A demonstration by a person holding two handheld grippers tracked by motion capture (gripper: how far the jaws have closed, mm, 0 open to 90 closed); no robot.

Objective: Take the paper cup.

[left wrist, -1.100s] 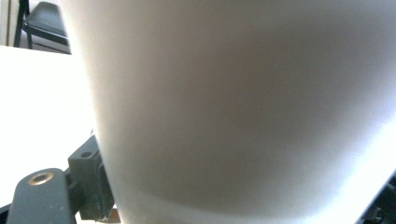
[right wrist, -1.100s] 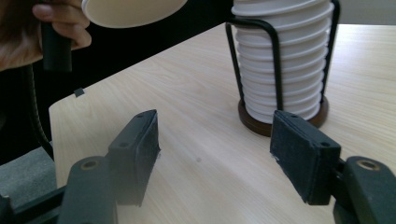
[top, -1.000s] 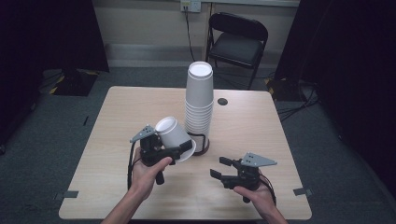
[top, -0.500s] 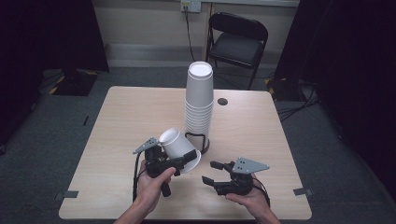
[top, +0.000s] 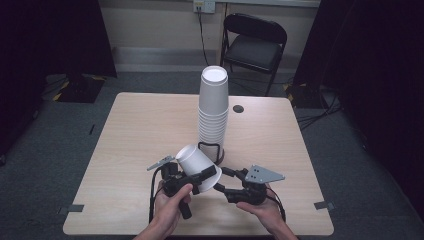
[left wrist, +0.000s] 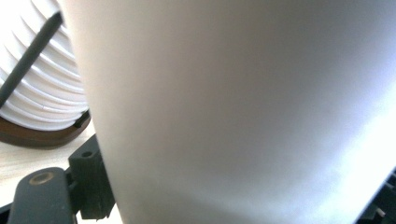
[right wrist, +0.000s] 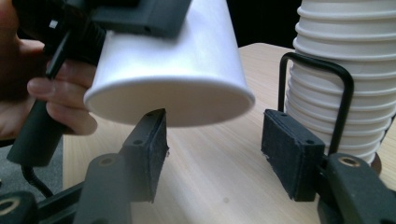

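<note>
- Single white paper cup (top: 196, 165): plain, smooth-walled, tapered, rolled rim; tilted with its base up and away from the person and its open mouth toward the near right.
- It sits just in front of the tall stack of white paper cups (top: 213, 109), clear of the table (top: 140, 130).
- Left gripper (top: 200, 179): jaws clamped on the single cup's wall.
- Right gripper (top: 224, 179): jaws spread wide with nothing between them, one pad just under the cup's rim.
- The stack stands inverted in a black wire holder (right wrist: 322, 88) on a brown base (left wrist: 39, 135).
- Behind the stack, a folding chair (top: 255, 45).
</note>
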